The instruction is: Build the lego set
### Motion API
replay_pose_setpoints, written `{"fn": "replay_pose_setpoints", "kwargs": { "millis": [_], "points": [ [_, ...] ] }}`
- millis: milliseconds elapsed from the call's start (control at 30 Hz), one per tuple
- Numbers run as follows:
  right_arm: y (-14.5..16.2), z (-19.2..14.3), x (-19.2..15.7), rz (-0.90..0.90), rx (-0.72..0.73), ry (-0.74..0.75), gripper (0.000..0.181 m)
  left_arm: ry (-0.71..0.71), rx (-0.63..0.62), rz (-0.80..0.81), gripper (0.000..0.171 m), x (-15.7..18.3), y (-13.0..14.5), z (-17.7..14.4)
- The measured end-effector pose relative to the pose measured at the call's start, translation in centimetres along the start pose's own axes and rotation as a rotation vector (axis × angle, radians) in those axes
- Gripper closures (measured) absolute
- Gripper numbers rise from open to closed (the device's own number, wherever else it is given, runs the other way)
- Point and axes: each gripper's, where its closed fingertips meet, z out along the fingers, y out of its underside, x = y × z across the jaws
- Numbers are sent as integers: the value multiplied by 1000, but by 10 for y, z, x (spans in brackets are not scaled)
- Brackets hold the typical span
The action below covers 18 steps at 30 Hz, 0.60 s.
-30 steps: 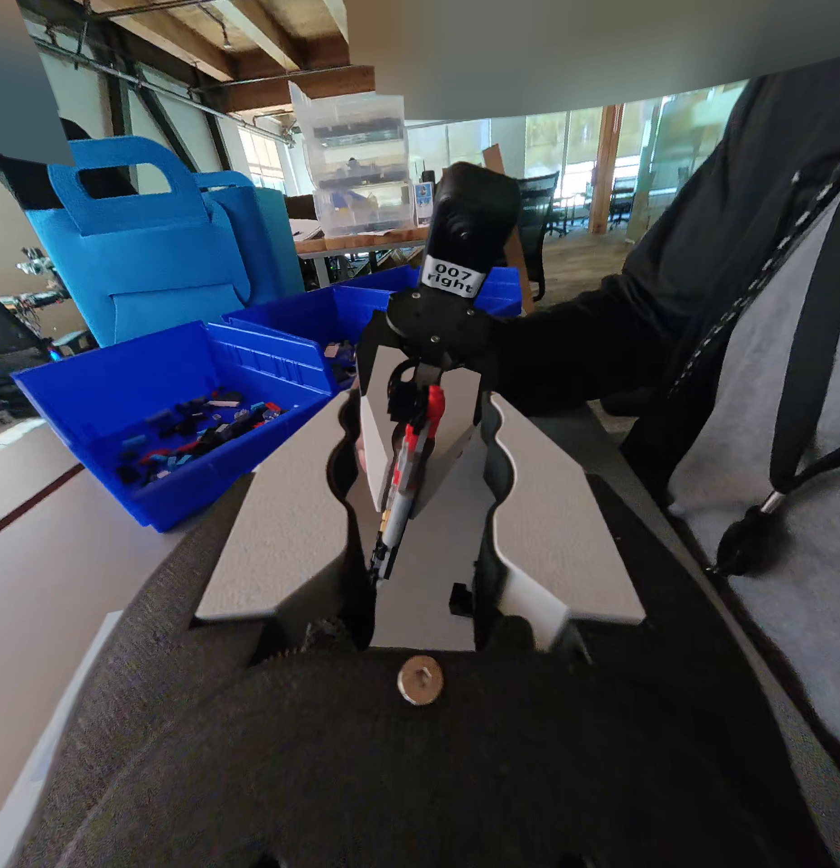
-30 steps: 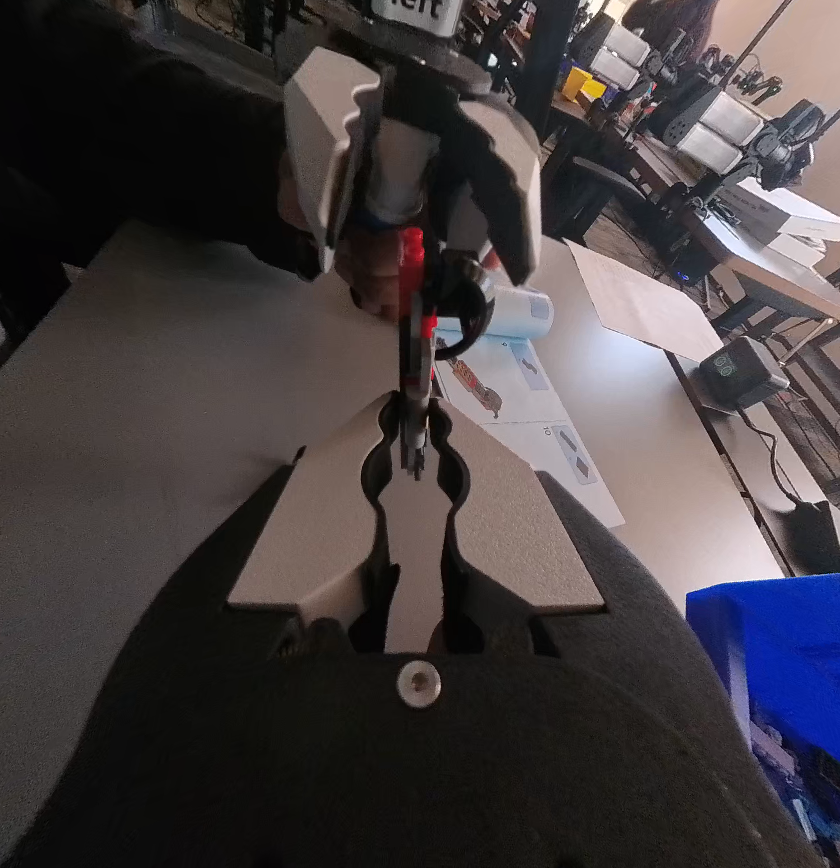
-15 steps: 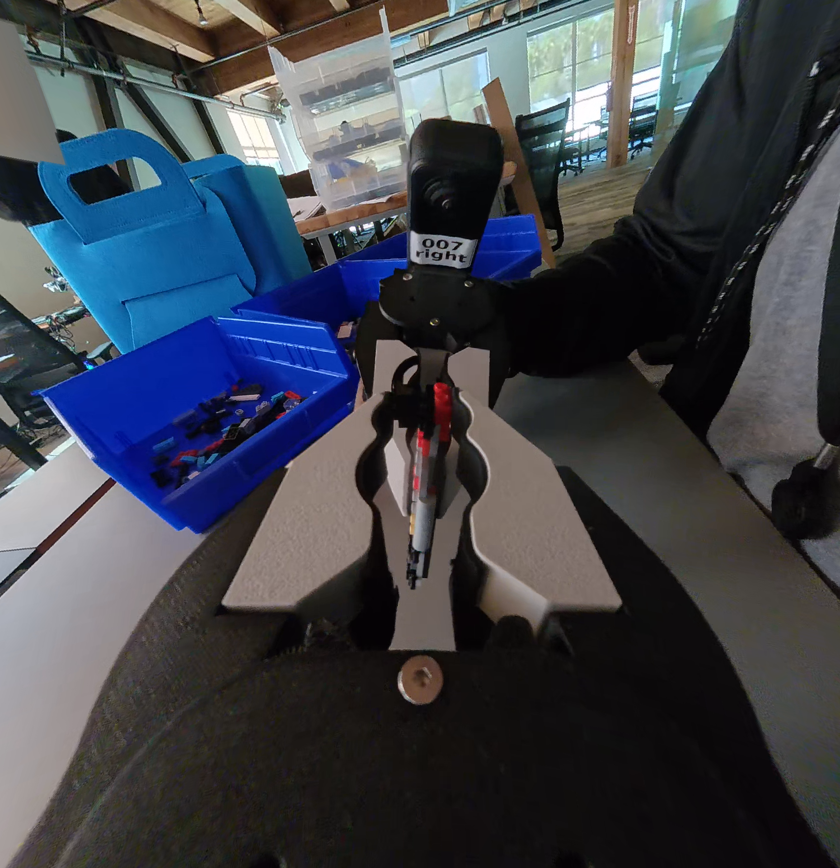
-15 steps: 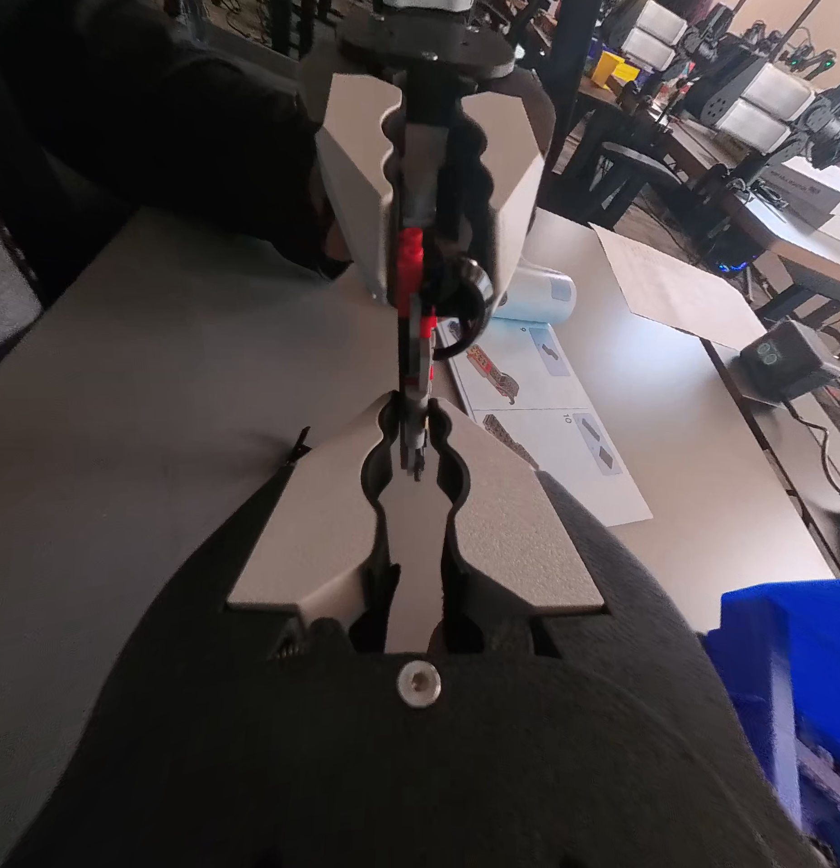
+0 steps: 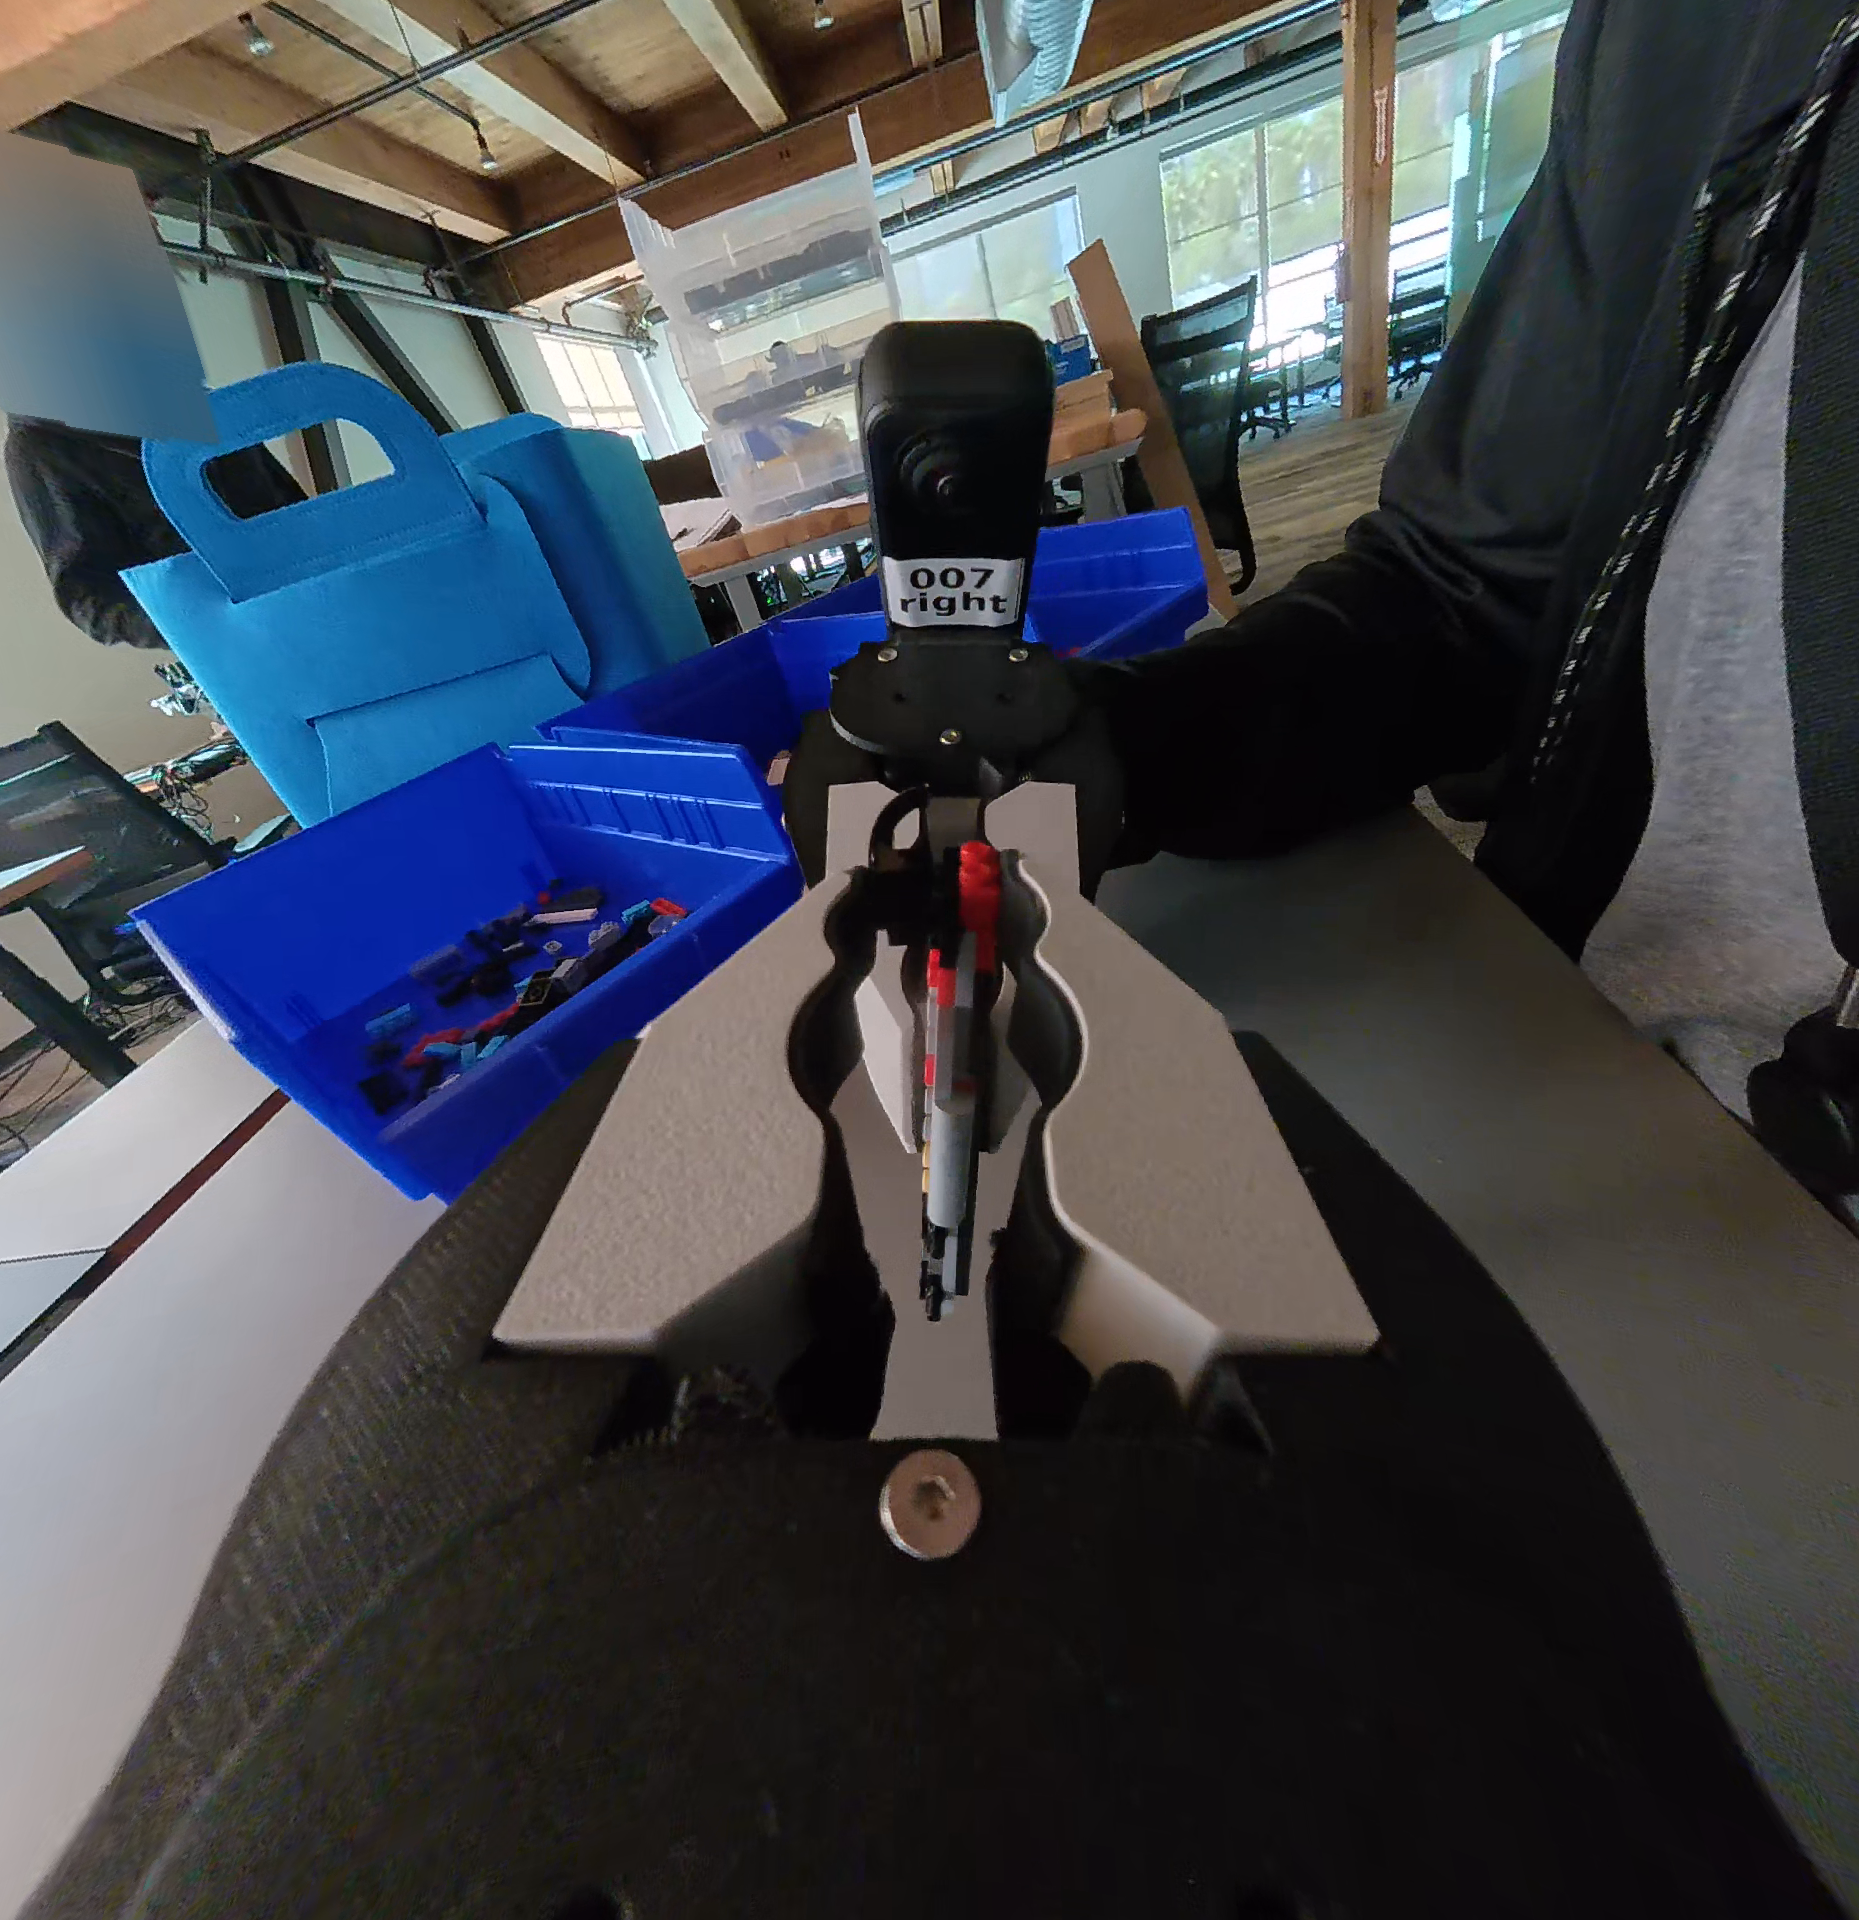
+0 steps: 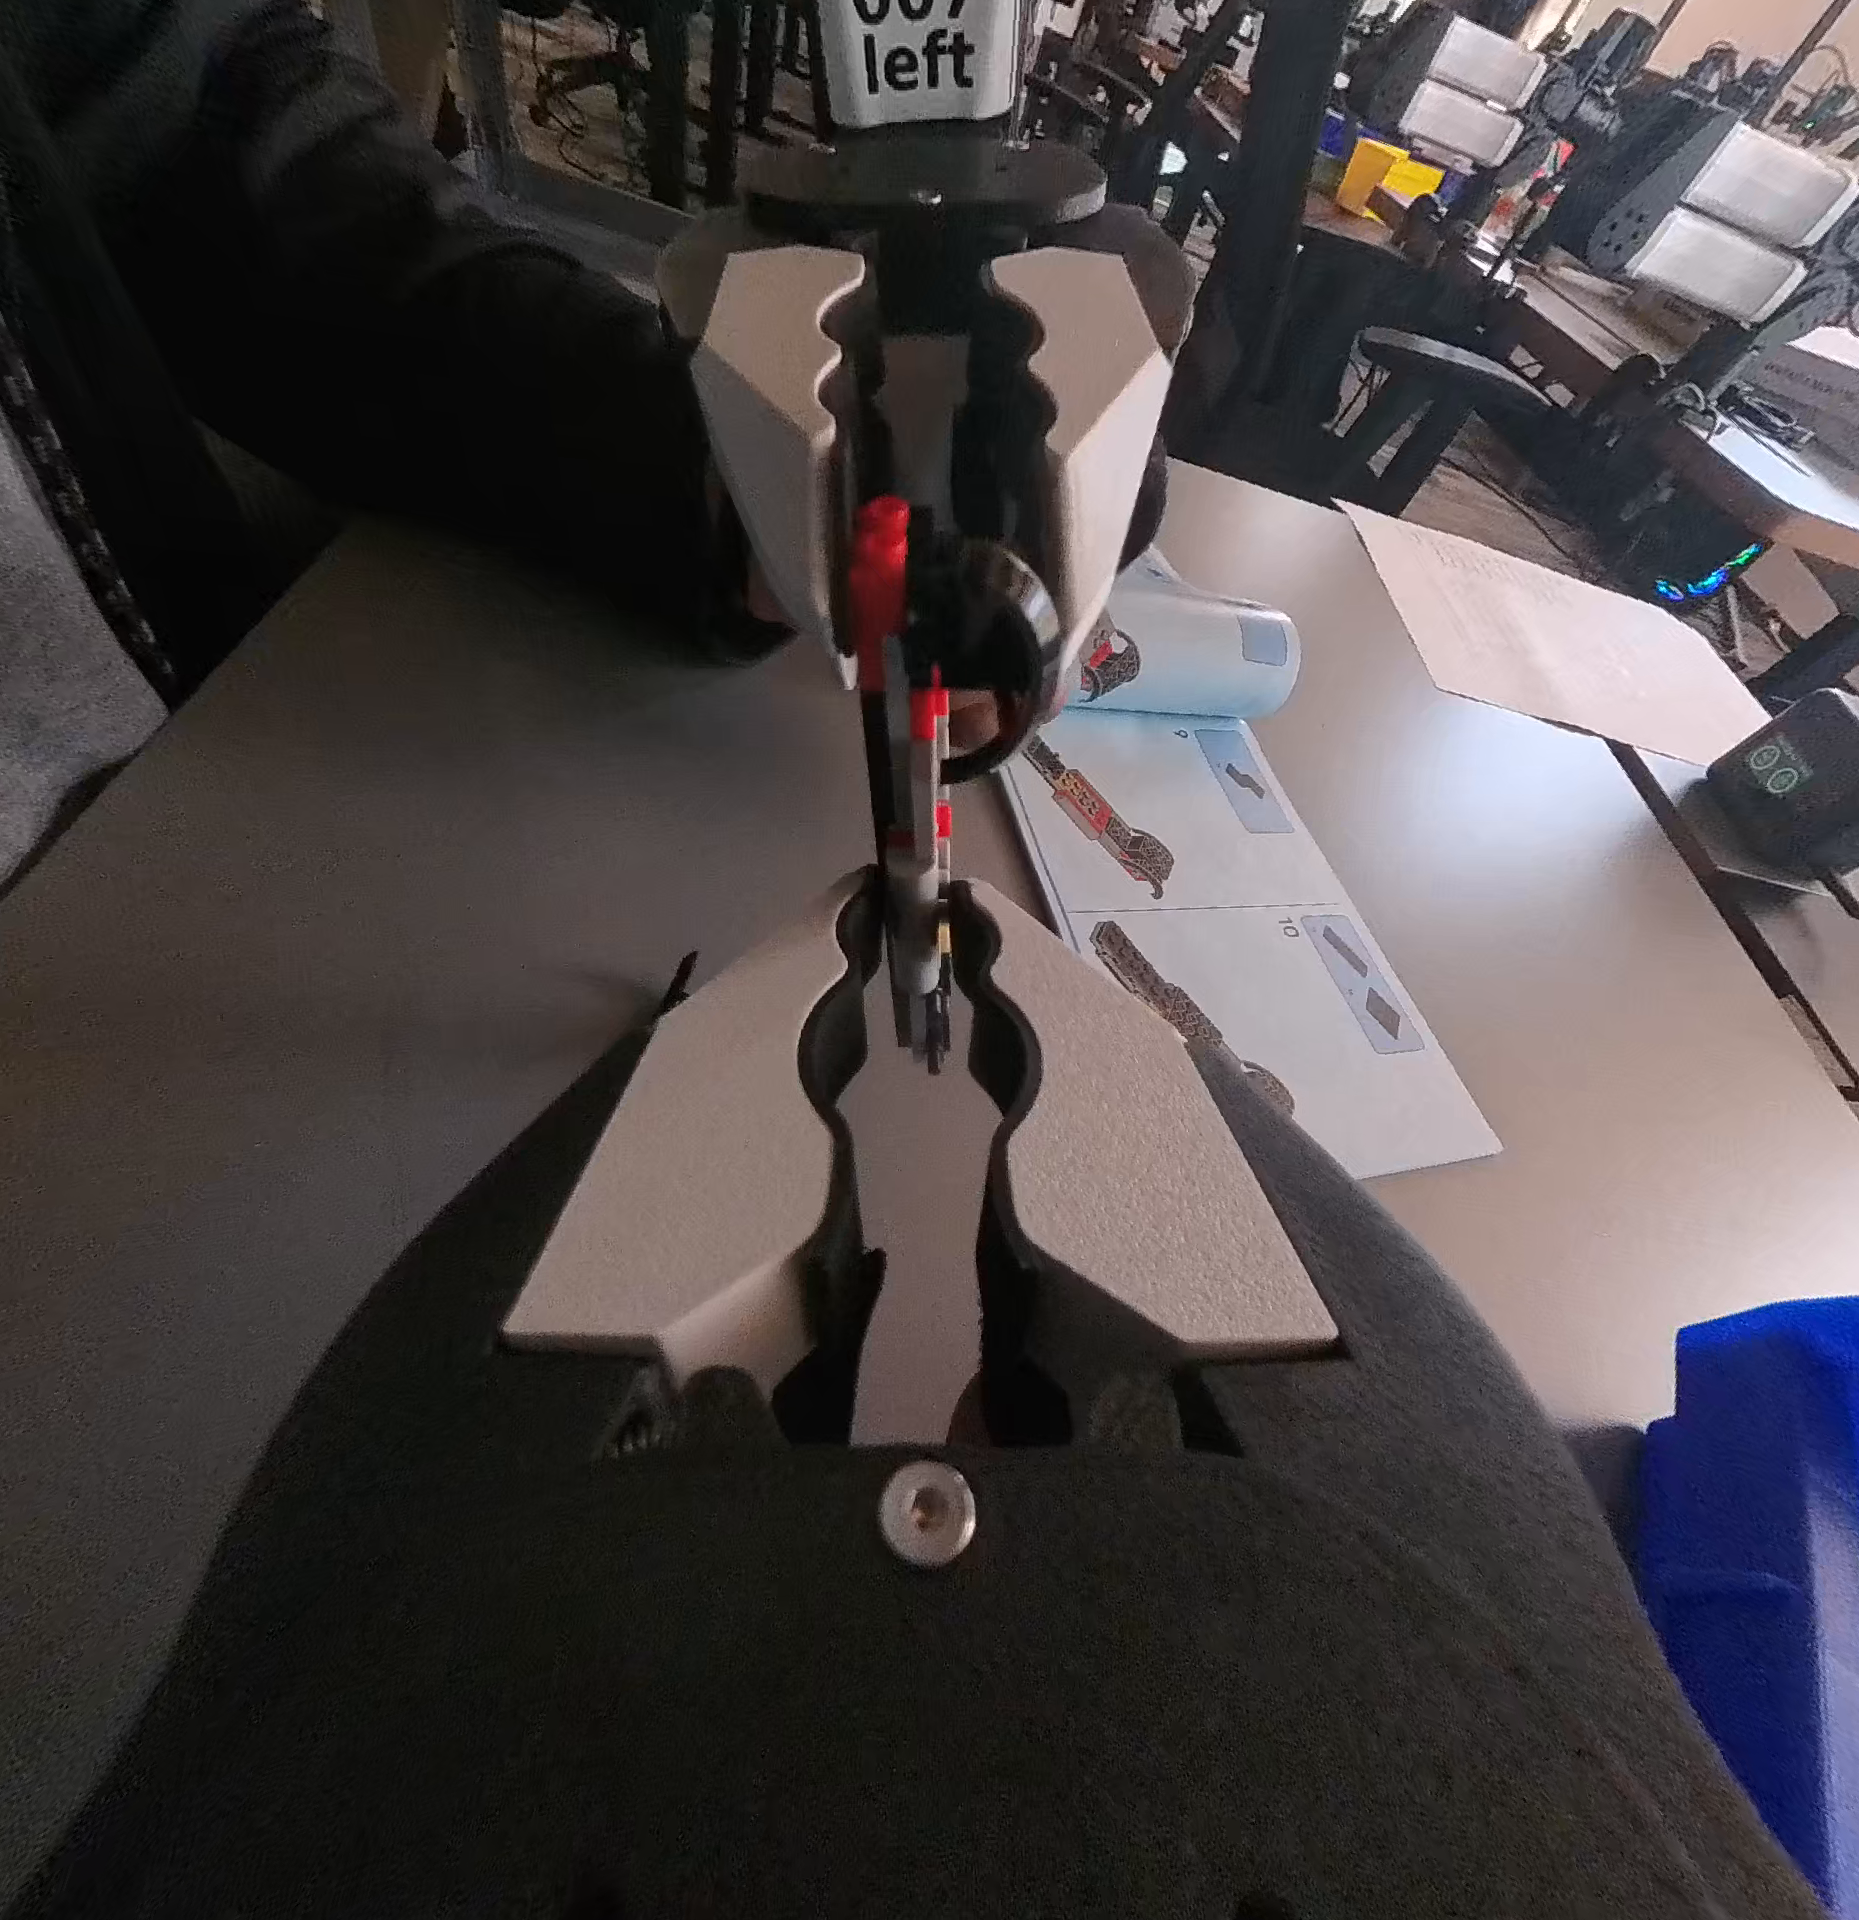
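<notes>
A long thin lego build (image 5: 951, 1174) of grey, black and red pieces stands upright between the two grippers, red piece on top and a black ring near the top. My right gripper (image 6: 917, 899) is shut on its lower end (image 6: 904, 790). It faces me in the left wrist view (image 5: 951, 1138). My left gripper (image 5: 935, 883) is open, its fingers narrowed around the build with a small gap on each side. In the right wrist view the left gripper (image 6: 951, 675) surrounds the build's upper part.
A blue bin (image 5: 468, 1132) holds loose bricks (image 5: 509, 997) to the left, with more blue bins behind it. A blue felt bag (image 5: 405, 623) stands behind them. An open instruction booklet (image 6: 1268, 987) lies on the grey table (image 6: 385, 935). A person's dark sleeve (image 5: 1320, 707) is at the right.
My left gripper's fingers have narrowed from wide open to close around the build. The two grippers have lined up face to face. The right gripper has kept its hold.
</notes>
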Motion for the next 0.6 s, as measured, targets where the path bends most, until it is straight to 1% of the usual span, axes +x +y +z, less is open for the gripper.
{"fn": "replay_pose_setpoints", "kwargs": {
  "millis": [233,333,400,433,467,500,600],
  "points": [
    [1,0,-3,4,-3,-17,166,9,2,-14,149,1,1,2],
    [1,-1,0,1,0,-8,166,-5,-2,-57,149,-3,2,3],
    [-1,-3,2,2,23,3,166,-18,26,-96,148,-6,-1,3],
    [-3,-4,4,2,35,11,166,-27,39,-108,142,-8,-1,2],
    [-4,-5,5,-1,44,18,166,-37,38,-121,133,-10,0,2],
    [-5,-6,6,-4,49,26,166,-35,33,-128,133,-10,2,1],
    [-6,-9,9,-14,68,42,166,-27,25,-132,142,-8,6,-1]
  ]
}}
